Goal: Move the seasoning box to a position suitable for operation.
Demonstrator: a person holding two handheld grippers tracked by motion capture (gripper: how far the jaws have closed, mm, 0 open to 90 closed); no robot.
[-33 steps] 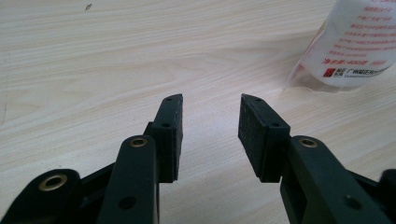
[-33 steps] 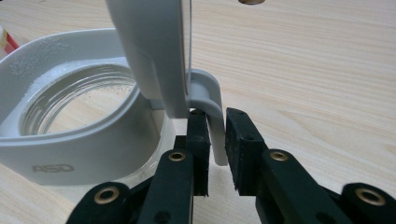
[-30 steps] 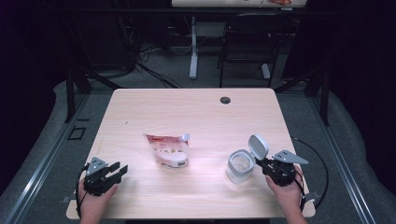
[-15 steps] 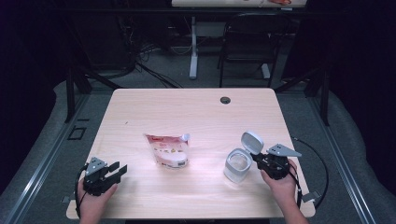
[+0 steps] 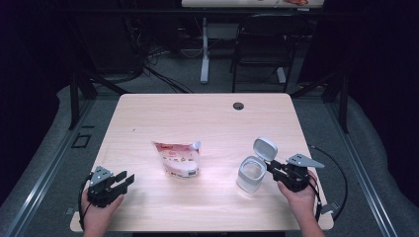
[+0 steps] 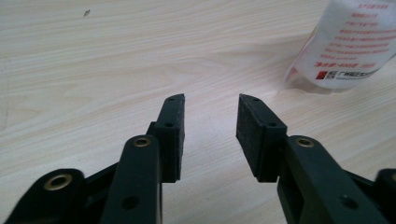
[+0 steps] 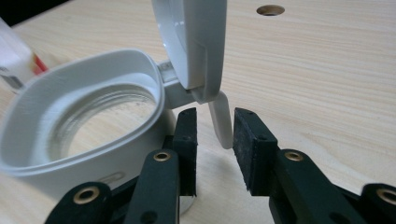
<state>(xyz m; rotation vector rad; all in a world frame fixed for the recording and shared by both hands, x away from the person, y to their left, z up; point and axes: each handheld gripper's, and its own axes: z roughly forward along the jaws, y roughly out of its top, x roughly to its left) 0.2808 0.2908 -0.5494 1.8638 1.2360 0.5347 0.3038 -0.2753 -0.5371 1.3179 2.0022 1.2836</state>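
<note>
Since the right gripper [image 7: 212, 128] has just been opening, its jaws now loose around the lid tab [image 7: 222, 121], the raised lid [image 5: 265, 148] could drop shut over the empty jar [image 5: 249, 174]. Left of the jar, the left gripper [image 6: 210, 114] gapes empty; beyond, the pouch [image 5: 178, 159] lies flat.
</note>
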